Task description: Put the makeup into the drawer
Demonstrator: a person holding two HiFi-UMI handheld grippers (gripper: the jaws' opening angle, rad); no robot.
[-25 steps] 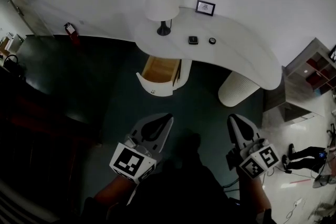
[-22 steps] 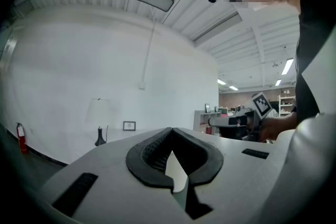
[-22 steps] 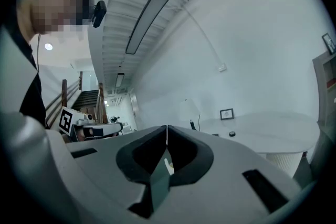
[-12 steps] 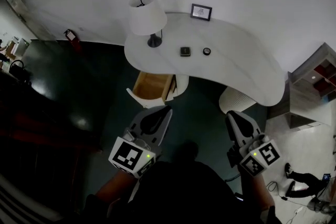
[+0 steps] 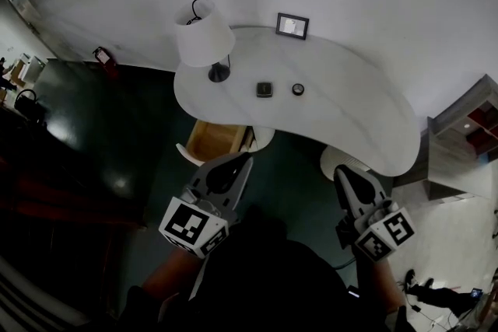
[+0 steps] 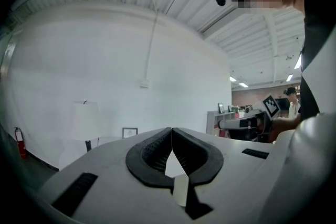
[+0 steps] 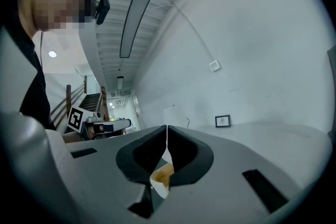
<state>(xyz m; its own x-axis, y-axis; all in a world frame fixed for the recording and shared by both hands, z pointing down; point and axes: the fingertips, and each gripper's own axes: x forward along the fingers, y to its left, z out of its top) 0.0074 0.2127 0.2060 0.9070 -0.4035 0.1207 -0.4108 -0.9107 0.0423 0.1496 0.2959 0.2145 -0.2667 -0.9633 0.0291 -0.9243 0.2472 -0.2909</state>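
Two small dark makeup items lie on the white curved desk (image 5: 358,101): a square compact (image 5: 264,89) and a round one (image 5: 297,89). The wooden drawer (image 5: 214,140) under the desk's left end stands pulled out. My left gripper (image 5: 238,161) is shut and empty, held in front of the drawer. My right gripper (image 5: 342,171) is shut and empty too, just short of the desk's front edge. In the left gripper view the left gripper (image 6: 171,131) shows its jaws touching; in the right gripper view the right gripper (image 7: 167,128) likewise.
A white lamp (image 5: 204,35) stands at the desk's left end and a small picture frame (image 5: 292,26) at its back edge. A white ribbed basket (image 5: 334,159) sits under the desk. A grey shelf unit (image 5: 467,128) stands at the right; the floor is dark green.
Both grippers have moved forward toward the desk, which now lies closer and lower in the head view. The drawer is now partly hidden behind the left gripper. Jaws stay shut.
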